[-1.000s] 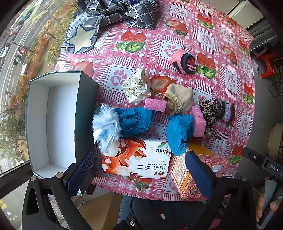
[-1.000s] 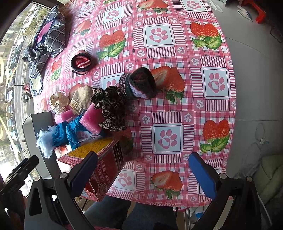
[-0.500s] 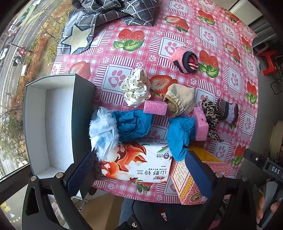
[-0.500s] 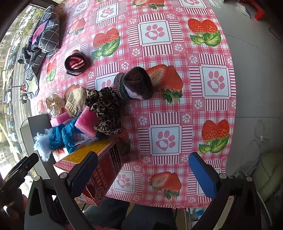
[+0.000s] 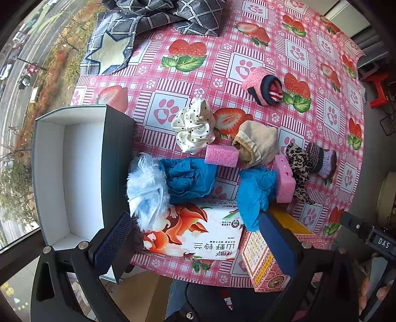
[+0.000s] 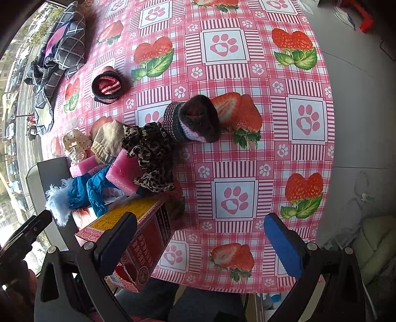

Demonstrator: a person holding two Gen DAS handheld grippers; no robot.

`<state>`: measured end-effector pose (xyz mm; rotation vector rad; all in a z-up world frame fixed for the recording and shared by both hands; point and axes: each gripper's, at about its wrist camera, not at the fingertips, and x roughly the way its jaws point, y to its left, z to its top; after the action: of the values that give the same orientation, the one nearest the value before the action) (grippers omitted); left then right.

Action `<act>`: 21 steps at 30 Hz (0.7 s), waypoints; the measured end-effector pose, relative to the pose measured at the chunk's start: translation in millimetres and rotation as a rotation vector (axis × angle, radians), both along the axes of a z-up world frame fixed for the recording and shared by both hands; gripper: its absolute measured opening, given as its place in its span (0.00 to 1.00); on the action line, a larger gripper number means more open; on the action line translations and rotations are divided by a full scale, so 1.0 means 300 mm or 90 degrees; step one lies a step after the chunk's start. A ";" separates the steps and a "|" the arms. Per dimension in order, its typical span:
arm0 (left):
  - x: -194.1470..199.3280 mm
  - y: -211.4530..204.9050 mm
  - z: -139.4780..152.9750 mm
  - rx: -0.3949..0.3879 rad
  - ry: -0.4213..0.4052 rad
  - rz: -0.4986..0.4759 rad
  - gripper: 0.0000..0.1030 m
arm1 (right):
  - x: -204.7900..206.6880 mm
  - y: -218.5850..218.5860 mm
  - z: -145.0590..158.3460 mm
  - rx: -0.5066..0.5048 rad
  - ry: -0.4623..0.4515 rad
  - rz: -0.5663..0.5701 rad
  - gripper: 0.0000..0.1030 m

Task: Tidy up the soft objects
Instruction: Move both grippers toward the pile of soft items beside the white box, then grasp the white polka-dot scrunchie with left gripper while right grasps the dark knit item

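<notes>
Soft items lie in a cluster on the strawberry tablecloth: a pale blue fluffy scrunchie [image 5: 146, 188], two blue cloths [image 5: 190, 177] [image 5: 255, 193], two pink sponges [image 5: 221, 155] [image 5: 284, 182], a white dotted scrunchie [image 5: 194, 127], a beige sock [image 5: 257, 145], a leopard scrunchie [image 5: 299, 171] [image 6: 151, 156], a dark knit sock [image 6: 195, 121] and a pink rolled sock [image 5: 263, 86]. An empty white-lined box [image 5: 69, 173] stands at the left. My left gripper [image 5: 195, 237] is open above a tissue pack [image 5: 195, 232]. My right gripper [image 6: 200, 237] is open over the table's near edge.
A red and yellow carton [image 5: 264, 257] [image 6: 138, 235] lies at the near edge beside the tissue pack. A checked grey garment [image 5: 158, 17] lies at the far side. The table edge runs just below both grippers. A red stool [image 5: 378, 89] stands on the floor at right.
Both grippers have drifted slightly; the left view has shifted a little toward the table. Nothing on the table has moved. Both stay open.
</notes>
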<state>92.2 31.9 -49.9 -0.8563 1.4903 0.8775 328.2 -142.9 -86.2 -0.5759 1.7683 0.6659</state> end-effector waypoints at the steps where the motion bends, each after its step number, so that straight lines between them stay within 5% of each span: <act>1: -0.001 0.005 -0.002 -0.003 -0.001 0.004 1.00 | 0.001 0.001 -0.001 -0.001 -0.001 0.000 1.00; 21: 0.092 0.158 -0.123 0.007 -0.005 0.009 1.00 | 0.091 0.028 -0.067 -0.019 -0.044 -0.016 1.00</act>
<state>119.8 79.1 -86.7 -0.8623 1.4732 0.8913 355.6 -134.5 -106.2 -0.5897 1.7203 0.5954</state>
